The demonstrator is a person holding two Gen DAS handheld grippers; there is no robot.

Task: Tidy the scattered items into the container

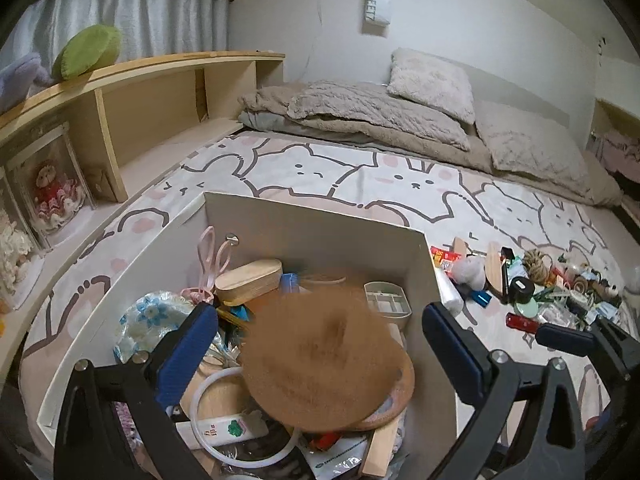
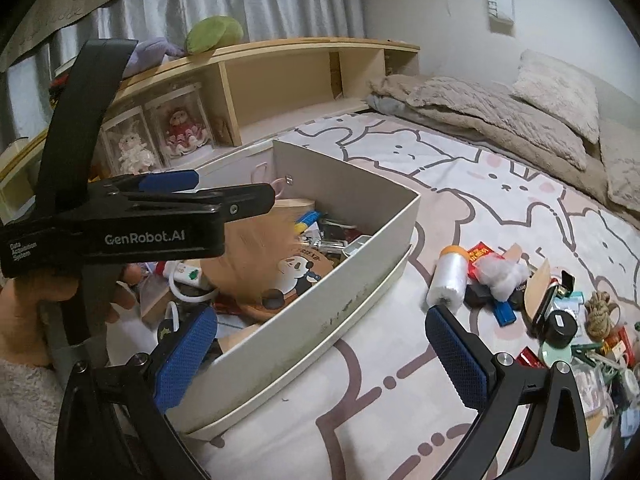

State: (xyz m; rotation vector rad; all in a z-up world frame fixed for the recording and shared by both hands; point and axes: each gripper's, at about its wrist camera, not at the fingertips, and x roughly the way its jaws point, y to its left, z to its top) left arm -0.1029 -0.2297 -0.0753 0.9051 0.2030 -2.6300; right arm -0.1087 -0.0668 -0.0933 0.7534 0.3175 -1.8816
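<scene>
Left gripper: blue-padded fingers spread wide over the box, gripping nothing. You can spot it from the side in the right wrist view too, with the person's hand wrapped round the handle.
Cork disc: round, brown and blurred, sitting between the left fingers but touching neither pad, above a second round cork mat on the pile.
Right gripper: also wide open and holding nothing, hovering over the bedsheet just beside the box's near wall.
Container: white open-top box on the cartoon-animal bedsheet, already stuffed with a wooden oval case, pink scissors, a white ring and a small grey tray.
Scattered items: still heaped on the sheet to the right of the box, like a plastic wrap roll, a white fluffy tuft, a black round jar and a twine ball.
Background: wooden shelf with dolls in clear cases, beige blanket and pillows by the wall.
</scene>
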